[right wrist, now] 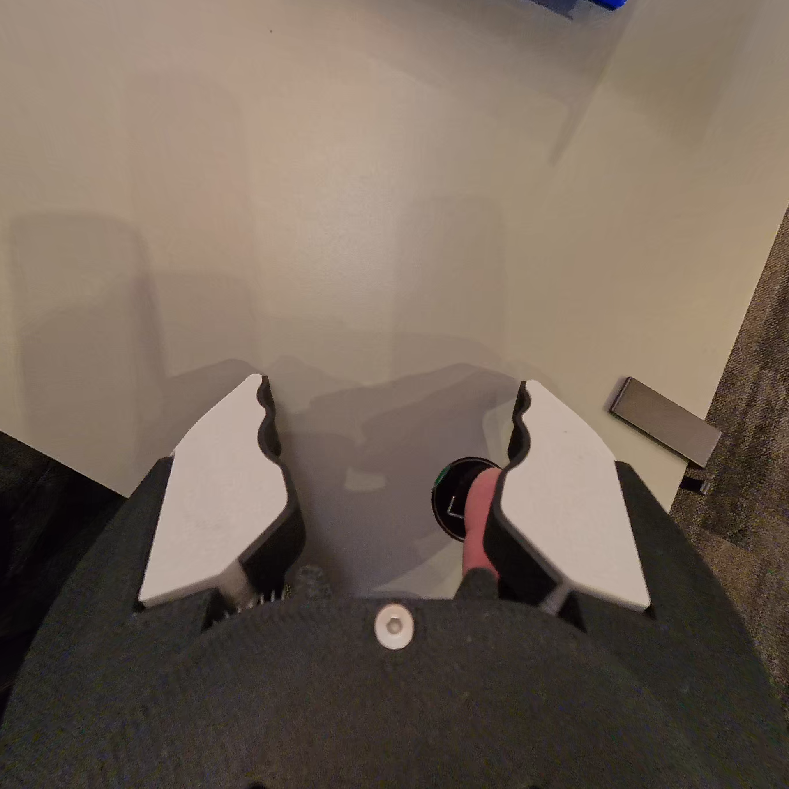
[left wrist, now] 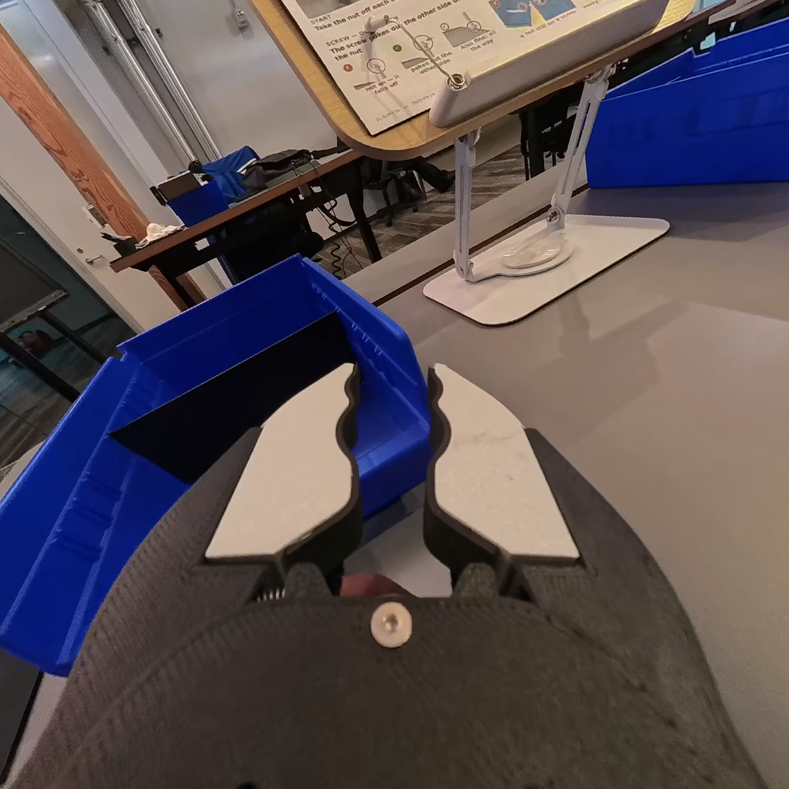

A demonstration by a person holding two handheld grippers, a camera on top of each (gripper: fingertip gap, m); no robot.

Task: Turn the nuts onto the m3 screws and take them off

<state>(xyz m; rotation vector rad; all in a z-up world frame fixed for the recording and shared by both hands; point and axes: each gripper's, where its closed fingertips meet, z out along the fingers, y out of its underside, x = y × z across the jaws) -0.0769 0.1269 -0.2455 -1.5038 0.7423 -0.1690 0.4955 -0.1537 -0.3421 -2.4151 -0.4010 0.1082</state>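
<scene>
My left gripper (left wrist: 393, 375) is open and empty, with a narrow gap between its jaws. It hovers over the near right corner of a blue bin (left wrist: 239, 384) that stands at the left edge of the grey table (left wrist: 619, 405). The bin's inside is dark and no screws or nuts show in it. My right gripper (right wrist: 395, 386) is wide open and empty, above the bare pale table top (right wrist: 341, 192). A finger (right wrist: 480, 516) and a round black object (right wrist: 452, 499) show beside its right jaw. No screws or nuts are visible in either view.
A white stand (left wrist: 550, 264) holds a tilted board with an instruction sheet (left wrist: 410, 59) above the table. A second blue bin (left wrist: 691, 115) stands at the far right. A dark flat bar (right wrist: 666, 420) lies at the table's right edge, with carpet (right wrist: 751, 427) beyond. The gap from one gripper's tips to the other's is roughly 65 centimeters.
</scene>
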